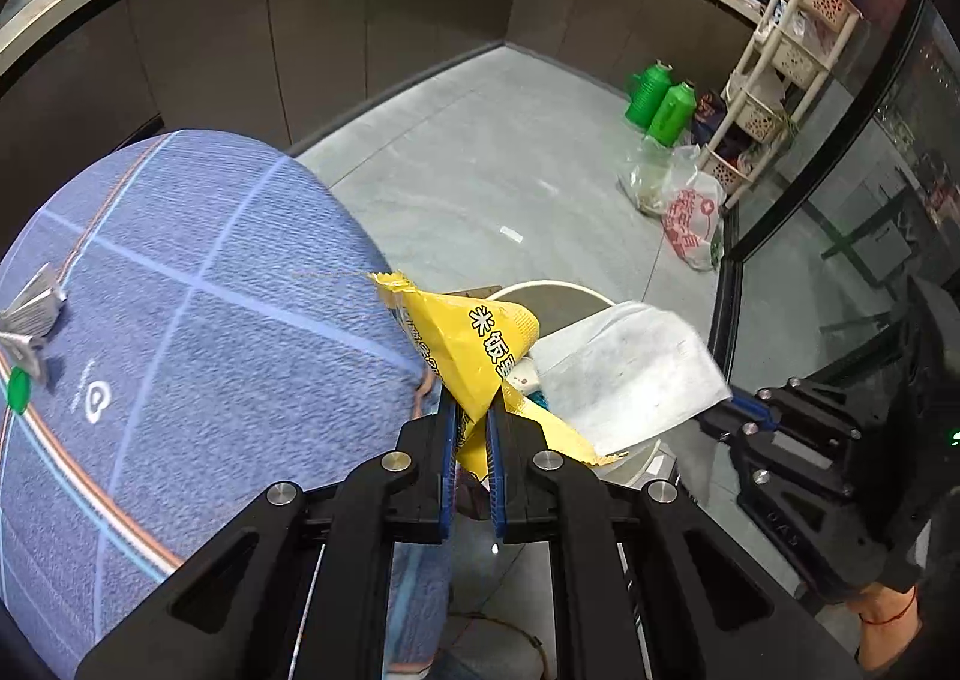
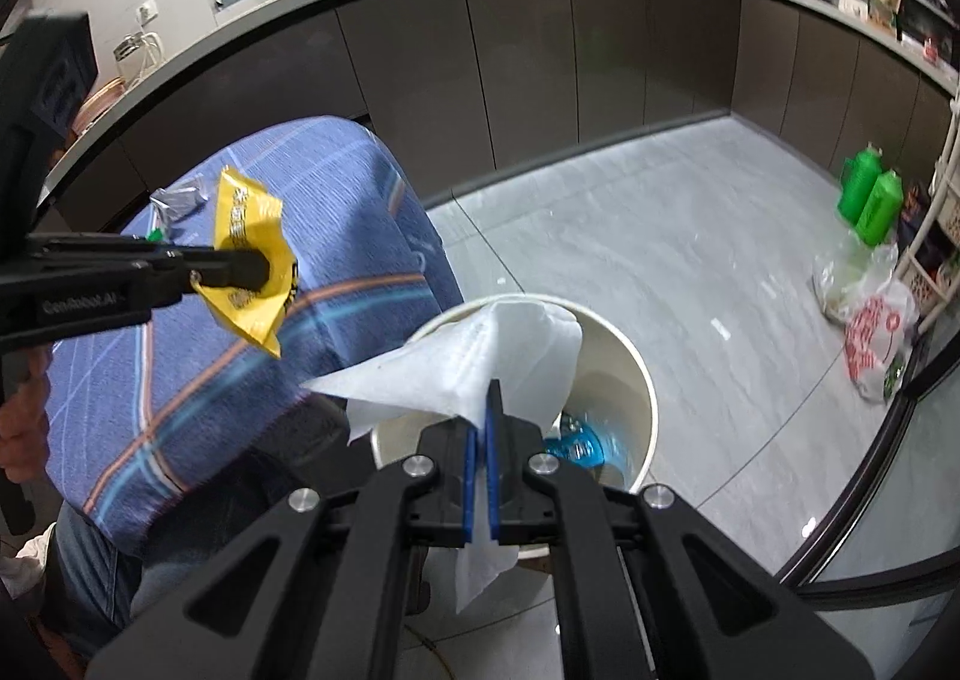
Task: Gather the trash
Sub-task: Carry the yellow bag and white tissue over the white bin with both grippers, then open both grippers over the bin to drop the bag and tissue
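At the far left, a table draped in a blue checked cloth is seen, with a crumpled silver foil scrap and a small green cap lying on it, both not yet collected. Just right of the table edge, the left gripper is shown with its blue pads nearly together, pinched on a yellow snack wrapper. The wrapper is held by its lower corner and fans out upward above the jaws. It is judged to be thin, light and crinkly film, slippery on its printed face, so a grip at a folded corner or seam is thought the most secure; little force is needed and nothing in it can break.

Further right, a white bucket-like bin stands on the grey tiled floor, beside the table, with a blue plastic item lying inside. Over its near rim, the right gripper is seen closed to a narrow slit on a white paper towel. The towel is caught mid-sheet, one part spread above the bin's mouth and a tail hanging below the jaws. It is judged to be soft, limp and very light, easily torn if tugged, and likely to cling to the pads when released.

At the far right, two green bottles and a plastic bag rest on the floor, well apart from the bin.
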### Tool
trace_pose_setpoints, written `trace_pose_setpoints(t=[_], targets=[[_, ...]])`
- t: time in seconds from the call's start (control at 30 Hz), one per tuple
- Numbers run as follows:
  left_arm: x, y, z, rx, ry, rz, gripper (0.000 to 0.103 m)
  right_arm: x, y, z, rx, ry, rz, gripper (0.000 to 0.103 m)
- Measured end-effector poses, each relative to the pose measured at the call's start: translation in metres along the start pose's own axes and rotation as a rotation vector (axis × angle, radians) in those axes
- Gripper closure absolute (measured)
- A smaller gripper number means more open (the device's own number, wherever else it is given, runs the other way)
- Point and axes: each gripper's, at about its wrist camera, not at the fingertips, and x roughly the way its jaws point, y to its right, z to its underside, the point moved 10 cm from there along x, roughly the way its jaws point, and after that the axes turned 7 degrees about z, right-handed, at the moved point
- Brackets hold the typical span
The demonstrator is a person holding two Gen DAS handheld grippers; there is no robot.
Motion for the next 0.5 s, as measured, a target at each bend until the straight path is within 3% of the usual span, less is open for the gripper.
trace_pose_setpoints(t=[0.4,0.5], targets=[[0.06,0.027,-0.007,0.041,-0.087,0.032,0.095,0.051,0.017,0.019,0.043,-0.093,-0.044,0.097],[0.078,0.032,-0.005,0.058,-0.117,0.04,0.093,0.064,0.017,0.022,0.02,-0.11,-0.048,0.092]])
